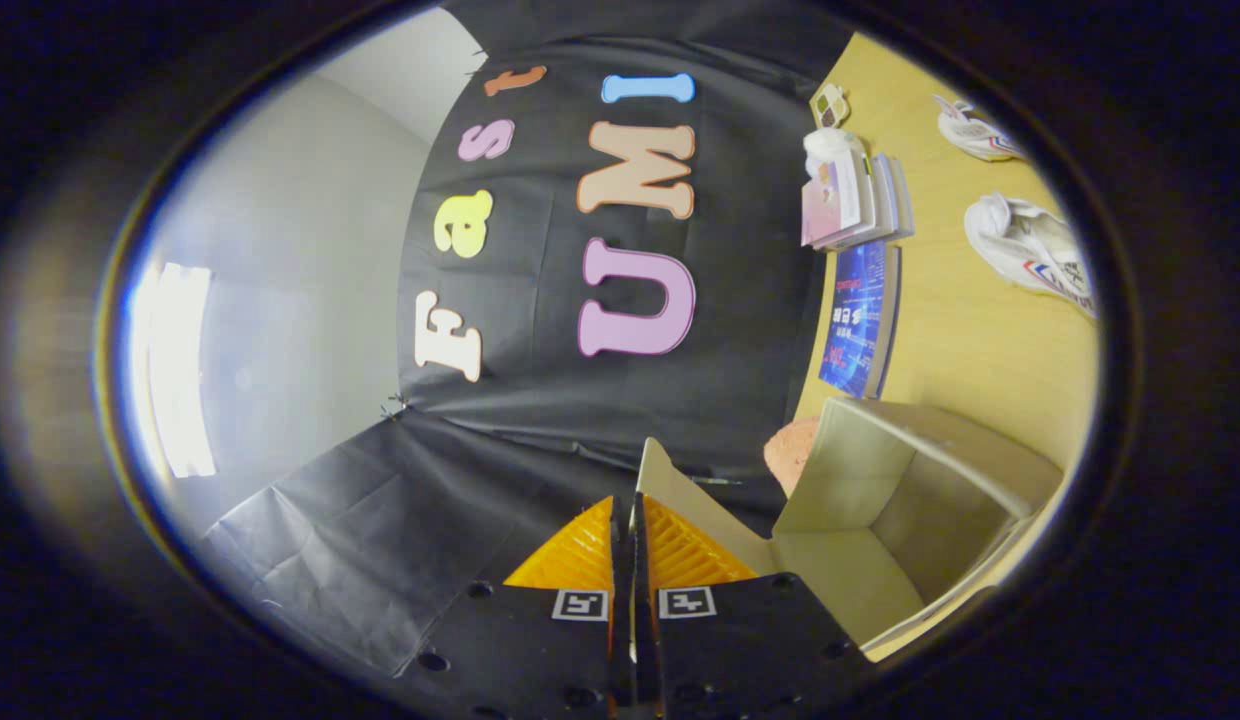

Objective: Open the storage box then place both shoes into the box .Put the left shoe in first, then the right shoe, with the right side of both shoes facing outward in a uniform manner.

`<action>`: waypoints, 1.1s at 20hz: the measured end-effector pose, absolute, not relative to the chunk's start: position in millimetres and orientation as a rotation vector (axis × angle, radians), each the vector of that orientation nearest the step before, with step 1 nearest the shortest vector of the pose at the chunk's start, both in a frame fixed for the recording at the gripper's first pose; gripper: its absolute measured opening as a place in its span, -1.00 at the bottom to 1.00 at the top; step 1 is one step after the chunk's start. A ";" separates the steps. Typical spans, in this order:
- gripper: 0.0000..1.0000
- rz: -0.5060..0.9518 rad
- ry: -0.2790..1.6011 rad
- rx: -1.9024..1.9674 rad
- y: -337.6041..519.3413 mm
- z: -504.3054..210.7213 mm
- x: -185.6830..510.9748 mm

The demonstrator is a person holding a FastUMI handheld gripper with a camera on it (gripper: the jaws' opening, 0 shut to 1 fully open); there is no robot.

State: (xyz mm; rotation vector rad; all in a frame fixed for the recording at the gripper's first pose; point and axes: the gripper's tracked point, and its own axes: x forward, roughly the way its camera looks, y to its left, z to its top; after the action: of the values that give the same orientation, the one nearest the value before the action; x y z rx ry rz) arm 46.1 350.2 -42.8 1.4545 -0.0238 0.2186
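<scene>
- Gripper view, rolled sideways: the gripper sits at the lower centre of the frame, its fingers pinched on the thin lid flap of the pale grey cardboard storage box.
- The box lies open at lower right, its inside bare.
- Two white fabric sneakers with red and blue stripes rest at upper right on the yellow wooden table, beyond stacked books.
- Judgement: swing the flap fully back, steadily, so the box does not drag.

My gripper has ribbed, wedge-shaped fingers on a dark screw-dotted body (one square marker per side).
</scene>
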 end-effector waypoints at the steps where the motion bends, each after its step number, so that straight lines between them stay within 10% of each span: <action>1: -0.92 0.232 -0.021 1.444 367.3 -34.1 43.2; 12: -0.92 0.318 0.062 1.244 502.1 -47.5 50.4; 22: 0.97 0.221 0.001 0.925 415.4 -28.9 60.5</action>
State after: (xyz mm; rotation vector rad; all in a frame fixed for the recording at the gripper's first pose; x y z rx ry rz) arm 60.5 415.4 -28.9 0.9254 0.0010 0.2210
